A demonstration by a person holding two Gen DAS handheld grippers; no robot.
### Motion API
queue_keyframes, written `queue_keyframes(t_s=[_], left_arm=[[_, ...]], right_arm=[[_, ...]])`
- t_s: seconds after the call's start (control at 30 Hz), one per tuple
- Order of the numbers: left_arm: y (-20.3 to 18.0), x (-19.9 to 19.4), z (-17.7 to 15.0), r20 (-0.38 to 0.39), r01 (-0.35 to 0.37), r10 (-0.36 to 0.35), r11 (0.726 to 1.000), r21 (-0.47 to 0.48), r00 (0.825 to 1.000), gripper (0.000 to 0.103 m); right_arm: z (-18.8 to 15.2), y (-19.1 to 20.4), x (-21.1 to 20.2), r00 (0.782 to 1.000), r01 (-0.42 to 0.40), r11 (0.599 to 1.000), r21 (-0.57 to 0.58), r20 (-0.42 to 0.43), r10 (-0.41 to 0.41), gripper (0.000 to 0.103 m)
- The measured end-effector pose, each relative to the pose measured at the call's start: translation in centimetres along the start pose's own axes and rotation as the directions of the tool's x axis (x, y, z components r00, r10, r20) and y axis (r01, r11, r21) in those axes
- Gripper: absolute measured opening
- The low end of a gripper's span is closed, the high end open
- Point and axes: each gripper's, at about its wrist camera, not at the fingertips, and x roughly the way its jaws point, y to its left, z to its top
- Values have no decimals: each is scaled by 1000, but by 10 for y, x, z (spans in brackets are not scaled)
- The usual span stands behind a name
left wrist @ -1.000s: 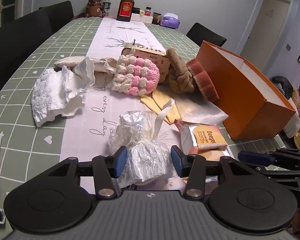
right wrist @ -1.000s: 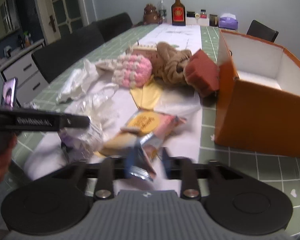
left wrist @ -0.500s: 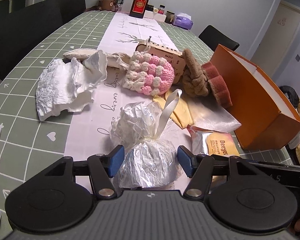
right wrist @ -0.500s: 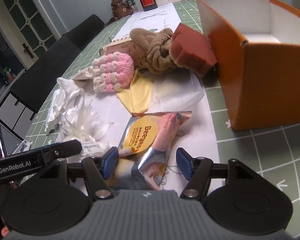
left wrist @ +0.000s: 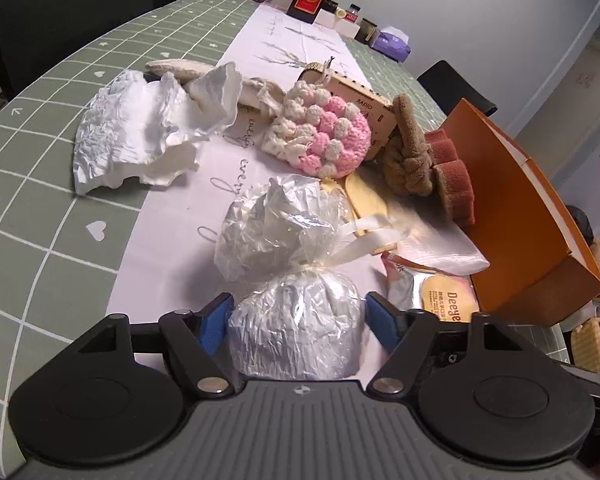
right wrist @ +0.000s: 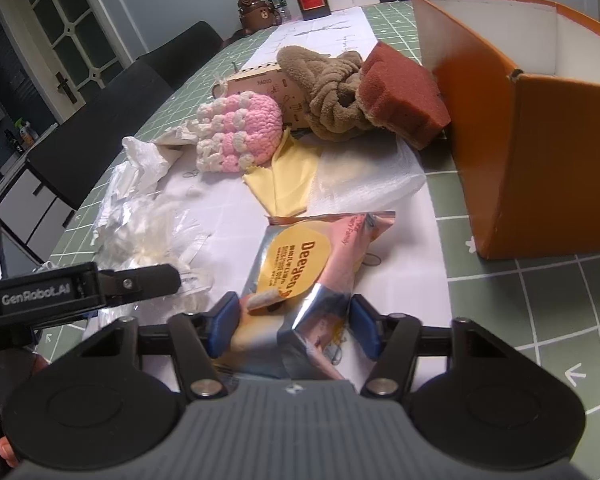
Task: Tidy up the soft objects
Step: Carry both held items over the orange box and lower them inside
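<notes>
The left gripper (left wrist: 296,322) has its blue fingers (left wrist: 216,322) spread wide on both sides of the crinkly clear plastic bag tied with a cream ribbon (left wrist: 296,320), near the near edge of the table (left wrist: 48,208); they are not squeezing it. The bag looks light and squashy, and slippery too, so the round bottom part is the best place to hold. The right gripper (right wrist: 290,330) also has its fingers apart, around the shiny pink and yellow snack packet (right wrist: 304,264), which looks thin, floppy and slick. The orange cardboard box (right wrist: 540,152) stands close by.

light: dim, even indoor | shadows: soft | edges: strong fisheye bending | blur: nearest foreground smeared, right view
</notes>
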Motion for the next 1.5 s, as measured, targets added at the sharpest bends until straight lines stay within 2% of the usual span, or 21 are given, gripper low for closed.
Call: queue_keyframes(t_s=[0.17, 0.3, 0.5, 0.73, 0.9, 1.1, 1.37, 1.5], left_arm=[[-8, -5, 0, 23, -14, 13, 999, 49, 1000, 67], [-15, -11, 0, 28, -23, 21, 996, 89, 999, 62], [-24, -26, 10, 21, -17, 14, 991, 133, 1000, 60], [-51, -39, 41, -32, 55, -50, 981, 186, 998, 60], [-94, -46, 67, -34, 88, -81, 955, 284, 996, 60], [-158, -37, 98, -78, 143, -122, 917, 373, 989, 60], [-234, 5, 123, -187, 213, -144, 878, 428, 972, 59], [-266, 37, 121, -273, 241, -127, 866, 439, 954, 59]], right_arm=[[-2, 6, -3, 1000, 14, 999, -47, 13, -14, 46], [0, 13, -10, 1000, 13, 995, -95, 20, -11, 33], [7, 25, -33, 998, 7, 982, -191, 56, 4, 32], [41, 23, -74, 992, 32, 960, -279, 127, 4, 32], [75, 9, -105, 980, 106, 945, -309, 195, -46, 32], [117, -19, -127, 974, 163, 935, -314, 202, -102, 32], [163, -75, -144, 943, 316, 890, -329, 215, -255, 32], [175, -109, -138, 940, 340, 878, -335, 155, -305, 32]])
